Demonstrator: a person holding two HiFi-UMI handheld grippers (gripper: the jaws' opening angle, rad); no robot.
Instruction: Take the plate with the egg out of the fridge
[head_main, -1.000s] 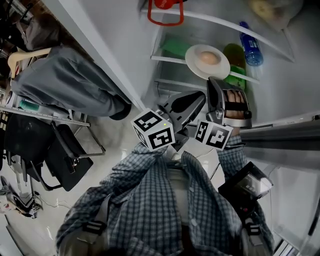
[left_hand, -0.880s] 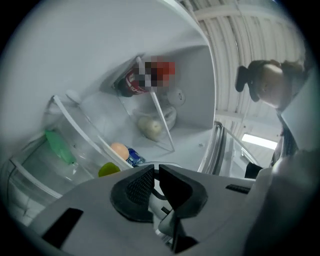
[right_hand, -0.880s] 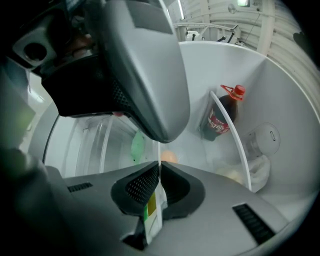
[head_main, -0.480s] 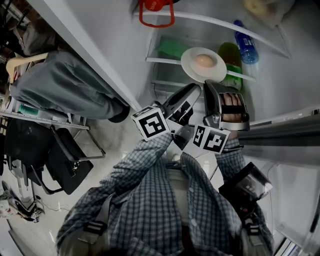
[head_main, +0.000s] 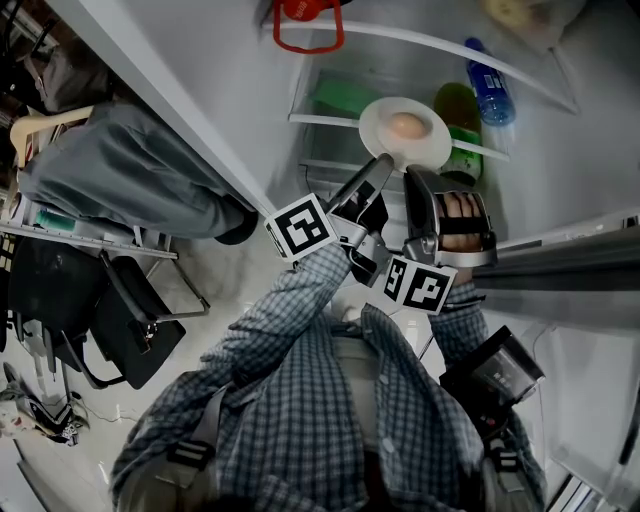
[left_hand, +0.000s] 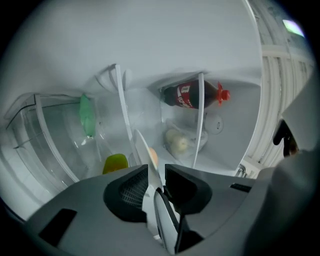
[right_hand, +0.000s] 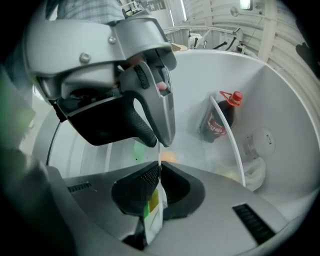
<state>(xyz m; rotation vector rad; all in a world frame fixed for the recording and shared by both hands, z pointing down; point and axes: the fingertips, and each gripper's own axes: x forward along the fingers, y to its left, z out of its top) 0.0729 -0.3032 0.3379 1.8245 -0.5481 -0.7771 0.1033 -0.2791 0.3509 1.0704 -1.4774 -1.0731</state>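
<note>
Left gripper (left_hand: 155, 176) has its fingers clamped on the rim of the plate (head_main: 378, 118), which shows edge-on right between them. Right gripper (right_hand: 159, 175) is pinching the same rim just beside it, so both have hold of it. The egg (head_main: 405, 125) sits in the middle of the plate, and the plate is at the front rail of a fridge shelf (head_main: 318, 118). Green bottle (head_main: 462, 112) is just behind it, blue bottle (head_main: 487, 82) is further in, and a cola bottle (left_hand: 192, 96) is one shelf over.
</note>
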